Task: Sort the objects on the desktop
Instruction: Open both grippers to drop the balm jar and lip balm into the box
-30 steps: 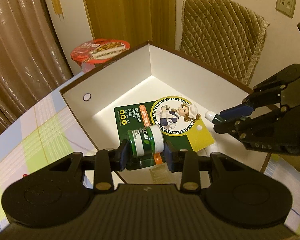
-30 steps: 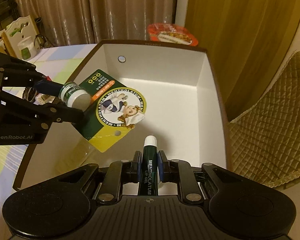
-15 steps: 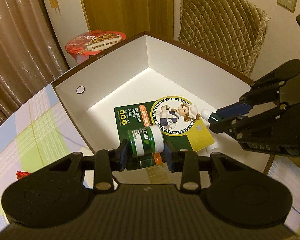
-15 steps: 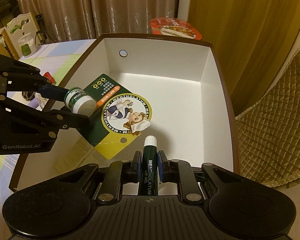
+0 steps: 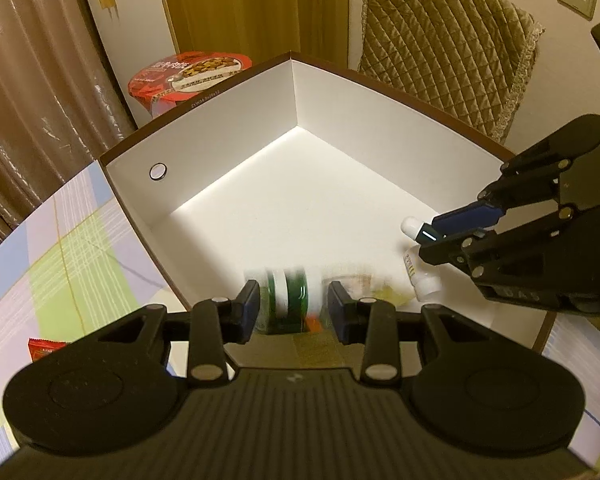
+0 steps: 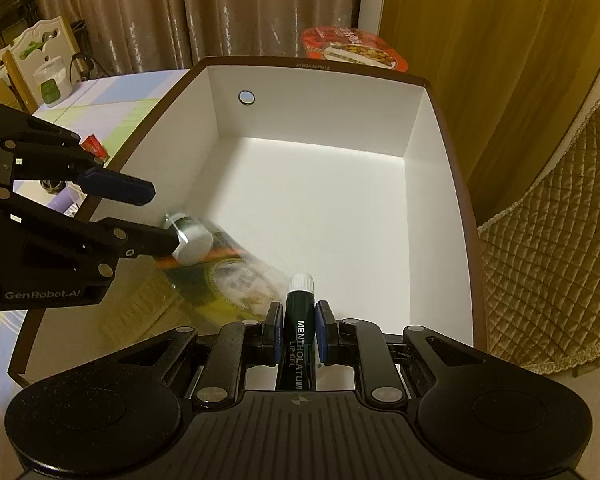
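Your right claw (image 6: 296,330) is clamped on a slim dark-green tube (image 6: 299,334) with a ribbed white cap, printed "MENTHOLATUM LIP GEL", held over the near end of the open box (image 6: 440,208). Your left claw (image 5: 293,305) stands apart: the small green-and-white jar on its card packaging (image 5: 290,300) is motion-blurred between the blue pads without touching them, low over the box's near corner; its label cannot be read. The box is smooth white cardboard inside with a brown rim, a round hole in one wall and "ZYW34.5x25x12" printed on its far edge. Beyond it stands a red foil-lidded instant noodle bowl (image 5: 186,76). The table (image 5: 60,256) wears a pastel checked cloth, with a small red packet (image 5: 44,349) on it. A quilted tan chair back (image 5: 448,44) stands behind the box.
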Available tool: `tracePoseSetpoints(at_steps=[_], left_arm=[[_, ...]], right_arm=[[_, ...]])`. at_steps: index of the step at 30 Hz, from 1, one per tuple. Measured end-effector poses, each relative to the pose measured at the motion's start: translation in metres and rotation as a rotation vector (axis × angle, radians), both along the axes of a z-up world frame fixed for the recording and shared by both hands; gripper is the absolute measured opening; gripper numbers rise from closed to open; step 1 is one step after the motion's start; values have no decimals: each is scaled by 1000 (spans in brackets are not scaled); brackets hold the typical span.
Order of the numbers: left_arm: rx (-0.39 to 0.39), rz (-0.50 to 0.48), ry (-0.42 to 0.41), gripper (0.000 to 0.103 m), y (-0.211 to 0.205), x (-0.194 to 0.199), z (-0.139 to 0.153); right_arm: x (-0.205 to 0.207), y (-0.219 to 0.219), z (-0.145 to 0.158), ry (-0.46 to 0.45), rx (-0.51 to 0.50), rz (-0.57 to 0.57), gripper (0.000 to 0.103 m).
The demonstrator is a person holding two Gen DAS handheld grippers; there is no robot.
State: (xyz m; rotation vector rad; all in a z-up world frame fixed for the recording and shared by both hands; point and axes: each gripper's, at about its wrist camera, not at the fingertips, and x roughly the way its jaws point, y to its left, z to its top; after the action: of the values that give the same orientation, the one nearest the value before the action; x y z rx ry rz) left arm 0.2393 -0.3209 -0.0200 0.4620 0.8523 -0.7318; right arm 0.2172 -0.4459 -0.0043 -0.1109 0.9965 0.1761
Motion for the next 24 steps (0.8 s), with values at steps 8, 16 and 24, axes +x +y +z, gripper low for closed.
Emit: tracePoseSetpoints(at_steps=[8,16,24], left_arm=[[-12,9,-16,33,2,0,5],[-20,16,-23,33,3,1,8],[-25,30,-20,33,8,2,9]], right_arm=[[2,2,-3,9,-3,15,15],[2,3,-1,-13,-15,11,16],[3,2,-1,-17,-27,4,16]])
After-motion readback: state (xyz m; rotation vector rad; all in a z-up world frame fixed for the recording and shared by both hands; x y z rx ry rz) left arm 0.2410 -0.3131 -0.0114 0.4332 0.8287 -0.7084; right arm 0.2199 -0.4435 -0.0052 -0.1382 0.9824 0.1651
